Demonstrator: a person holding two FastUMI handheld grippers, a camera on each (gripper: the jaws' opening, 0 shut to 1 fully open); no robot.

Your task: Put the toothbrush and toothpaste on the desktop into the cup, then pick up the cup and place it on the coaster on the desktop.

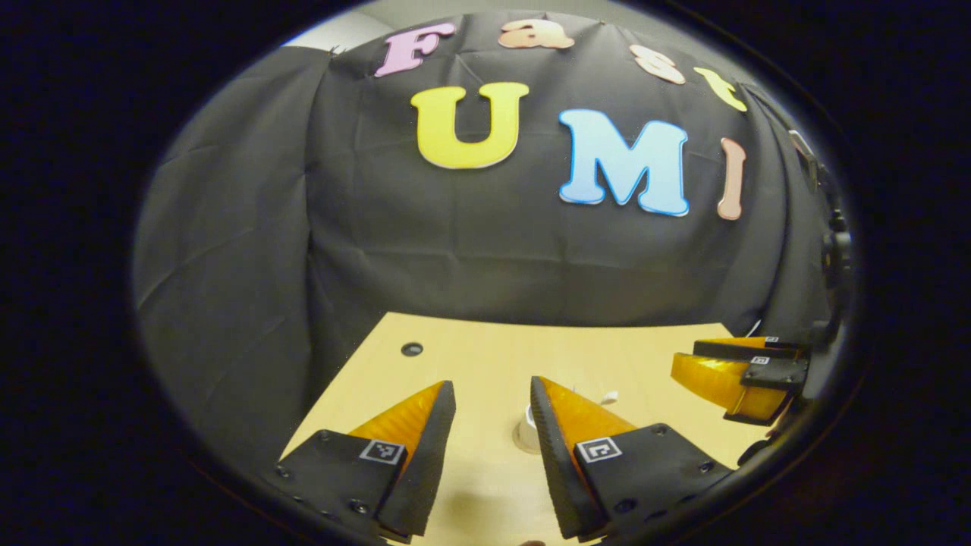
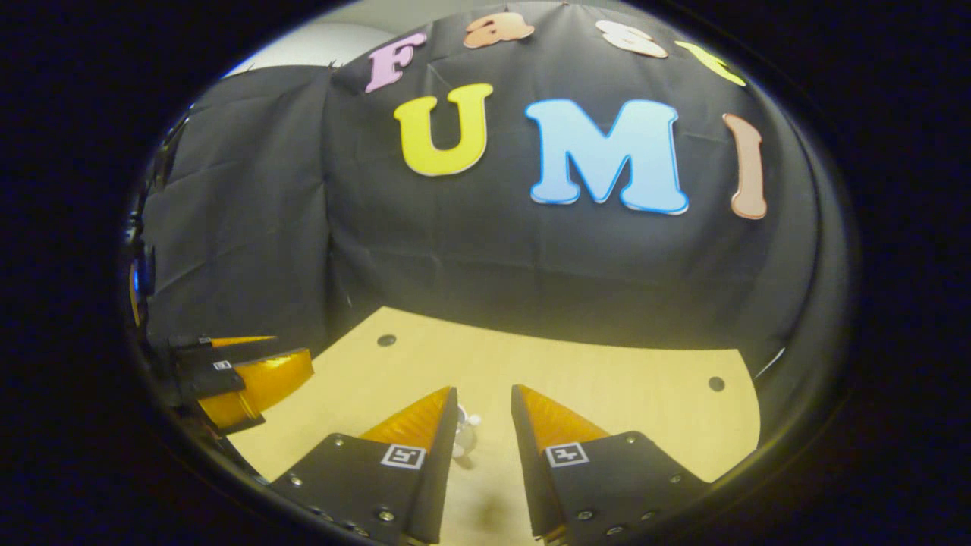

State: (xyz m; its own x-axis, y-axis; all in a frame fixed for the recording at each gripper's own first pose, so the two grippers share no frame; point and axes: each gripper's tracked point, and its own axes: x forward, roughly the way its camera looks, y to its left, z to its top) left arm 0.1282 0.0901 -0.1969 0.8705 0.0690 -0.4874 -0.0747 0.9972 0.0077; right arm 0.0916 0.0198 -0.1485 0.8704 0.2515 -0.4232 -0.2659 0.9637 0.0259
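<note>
Pale wooden desktop ends at black cloth wall | left gripper spread above small round whitish object, unclear | right gripper spread, empty

black cloth wall behind pale wooden desktop

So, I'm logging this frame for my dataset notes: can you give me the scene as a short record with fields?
surface: light wooden desktop with small dark holes, black cloth behind
left tool: open, empty, above the desktop
right tool: open, empty, above the desktop
item between left tool's fingers: small round pale thing on the desktop, partly hidden, too unclear to name
item between right tool's fingers: small white thing, partly hidden, unclear
task progress: nothing gripped yet
</note>
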